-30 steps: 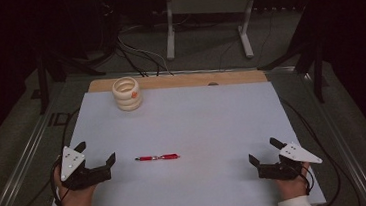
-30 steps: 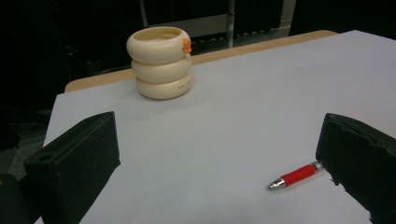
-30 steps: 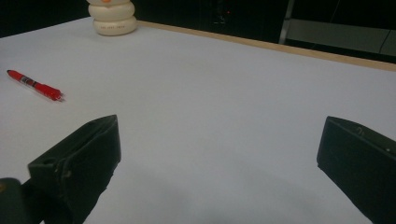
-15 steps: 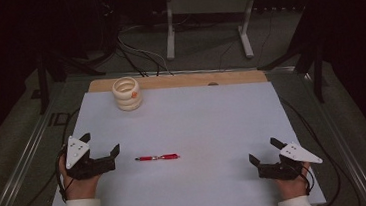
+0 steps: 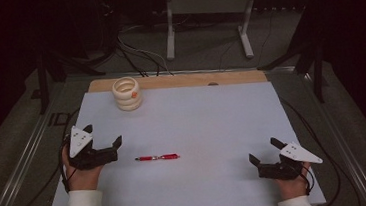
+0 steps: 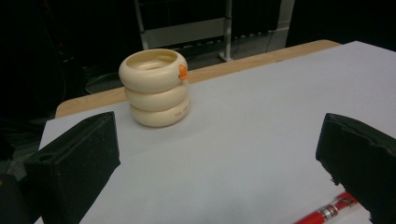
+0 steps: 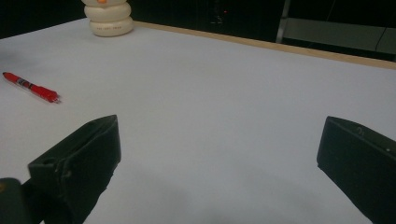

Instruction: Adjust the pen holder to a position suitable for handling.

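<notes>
A red pen point(image 5: 157, 158) lies flat on the white table sheet point(image 5: 212, 115), left of centre. My left gripper point(image 5: 104, 134) hovers just left of the pen, open and holding nothing. In the left gripper view the pen point(image 6: 327, 212) lies by the right jaw of this gripper point(image 6: 219, 154), and a cream cup of stacked rings point(image 6: 156, 88) stands ahead. My right gripper point(image 5: 264, 150) rests near the front right corner, open and holding nothing. From the right gripper point(image 7: 219, 154) the pen point(image 7: 30, 87) lies far off to the left.
The cream ringed cup point(image 5: 127, 94) with an orange dot stands at the back left, near a bare wooden strip point(image 5: 189, 80) along the far edge. Cables and a metal stand point(image 5: 205, 10) are on the floor beyond the table.
My left gripper has lifted and moved forward and right, closer to the pen's left end. The right gripper and the pen have stayed put.
</notes>
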Demonstrator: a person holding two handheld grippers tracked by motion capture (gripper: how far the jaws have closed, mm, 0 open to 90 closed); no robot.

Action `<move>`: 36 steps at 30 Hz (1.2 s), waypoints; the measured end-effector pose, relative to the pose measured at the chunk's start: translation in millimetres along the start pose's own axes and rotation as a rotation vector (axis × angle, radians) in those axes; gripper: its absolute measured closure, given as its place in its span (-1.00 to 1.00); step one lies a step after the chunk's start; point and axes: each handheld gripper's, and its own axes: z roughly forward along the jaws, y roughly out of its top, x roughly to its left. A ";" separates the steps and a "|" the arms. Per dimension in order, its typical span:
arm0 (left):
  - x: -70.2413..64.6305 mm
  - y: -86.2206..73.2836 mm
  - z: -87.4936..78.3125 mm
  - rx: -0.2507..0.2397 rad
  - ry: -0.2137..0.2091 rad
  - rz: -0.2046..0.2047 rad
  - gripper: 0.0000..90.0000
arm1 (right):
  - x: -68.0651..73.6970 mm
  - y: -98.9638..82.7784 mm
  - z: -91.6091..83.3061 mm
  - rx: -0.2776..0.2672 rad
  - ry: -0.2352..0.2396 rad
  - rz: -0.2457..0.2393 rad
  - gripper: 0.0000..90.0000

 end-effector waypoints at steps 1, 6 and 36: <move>0.0 0.0 0.0 0.000 0.000 0.000 -1.00 | 0.0 0.0 0.0 -0.002 0.000 0.000 -1.00; 0.9 7.9 8.1 0.002 0.006 0.009 -1.00 | -0.2 0.0 -0.3 -0.002 -0.001 0.006 -1.00; 15.7 34.9 49.3 -0.004 0.044 -0.010 -1.00 | -1.4 -0.1 0.2 0.002 -0.003 0.020 -1.00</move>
